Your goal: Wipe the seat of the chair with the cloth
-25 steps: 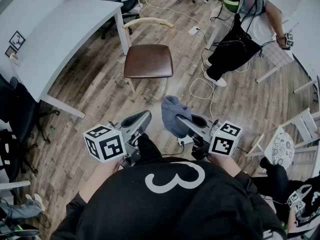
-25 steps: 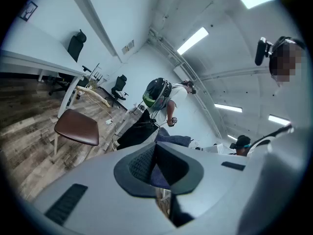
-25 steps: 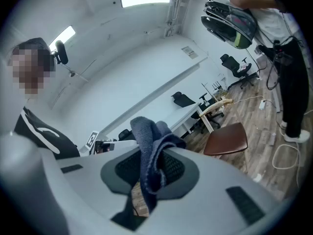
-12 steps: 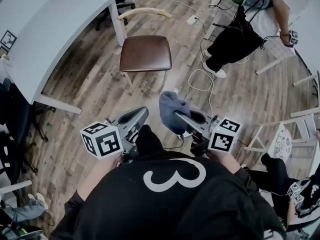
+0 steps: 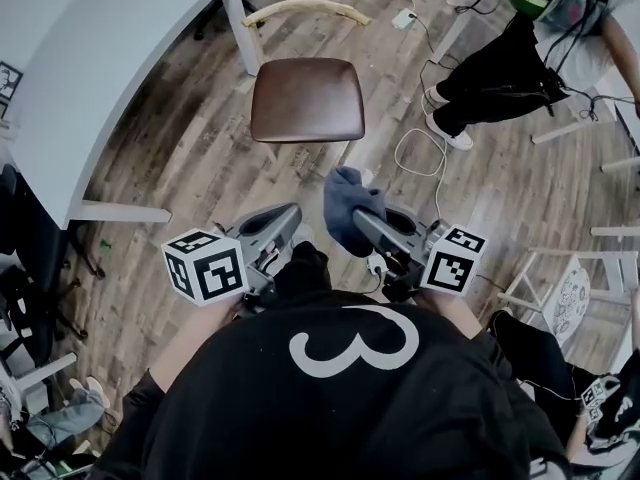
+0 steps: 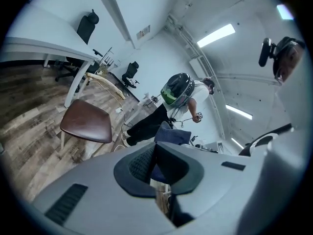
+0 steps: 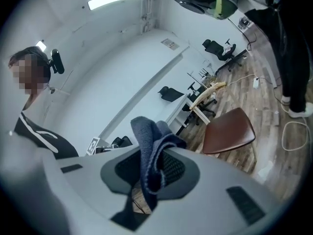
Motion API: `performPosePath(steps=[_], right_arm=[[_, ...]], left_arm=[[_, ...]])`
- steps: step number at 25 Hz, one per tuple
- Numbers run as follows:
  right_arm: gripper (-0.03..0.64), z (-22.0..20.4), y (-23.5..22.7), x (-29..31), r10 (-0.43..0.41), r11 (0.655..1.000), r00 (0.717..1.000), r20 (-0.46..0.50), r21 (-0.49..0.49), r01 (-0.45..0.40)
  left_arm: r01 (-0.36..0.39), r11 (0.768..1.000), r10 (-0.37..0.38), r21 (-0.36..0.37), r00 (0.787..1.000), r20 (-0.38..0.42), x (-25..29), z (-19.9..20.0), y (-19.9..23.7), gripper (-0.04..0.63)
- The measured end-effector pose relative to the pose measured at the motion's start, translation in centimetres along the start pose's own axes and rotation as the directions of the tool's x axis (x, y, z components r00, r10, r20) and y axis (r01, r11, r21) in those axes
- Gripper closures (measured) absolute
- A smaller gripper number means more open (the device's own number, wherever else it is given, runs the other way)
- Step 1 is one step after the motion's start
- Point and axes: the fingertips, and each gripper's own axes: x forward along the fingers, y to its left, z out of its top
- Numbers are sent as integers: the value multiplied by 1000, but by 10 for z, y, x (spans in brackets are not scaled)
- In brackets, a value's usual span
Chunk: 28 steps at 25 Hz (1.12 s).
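Over the last second you have closed on the chair (image 5: 300, 13). Its seat (image 5: 306, 99) now sits larger and nearer in the head view, and the gap between its near edge and the cloth (image 5: 352, 206) has shrunk, though bare floor still lies between them. Finding: the approach is under way, no wiping has begun, and the seat is untouched. Your right gripper (image 5: 362, 224) is clamped on a fold of the cloth, as before. Your left gripper (image 5: 283, 222) has its jaws closed together on nothing (the blue seen past them is the cloth beyond, not a hold). The cloth is dark blue, thick-knit and bunched, standing up out of the right jaws in a loose wad rather than spread flat. The seat is brown, glossy and padded, with rounded corners. It sits level on the far side of both grippers, just right of the white table (image 5: 90, 58).
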Motion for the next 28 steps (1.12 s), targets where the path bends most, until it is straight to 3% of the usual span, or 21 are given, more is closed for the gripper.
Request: performPosePath(steps=[7, 17, 28], right_arm=[[546, 40, -24, 78, 5, 999, 998, -58, 36, -3], [546, 91, -41, 147, -13, 1000, 995, -99, -6, 12], [546, 113, -69, 164, 15, 999, 998, -65, 50, -12]], left_arm=[[-48, 998, 48, -32, 999, 10, 2, 72, 66, 583], [-35, 998, 37, -52, 999, 28, 12, 143, 112, 583], [-64, 991, 71, -118, 996, 50, 22, 160, 130, 583]])
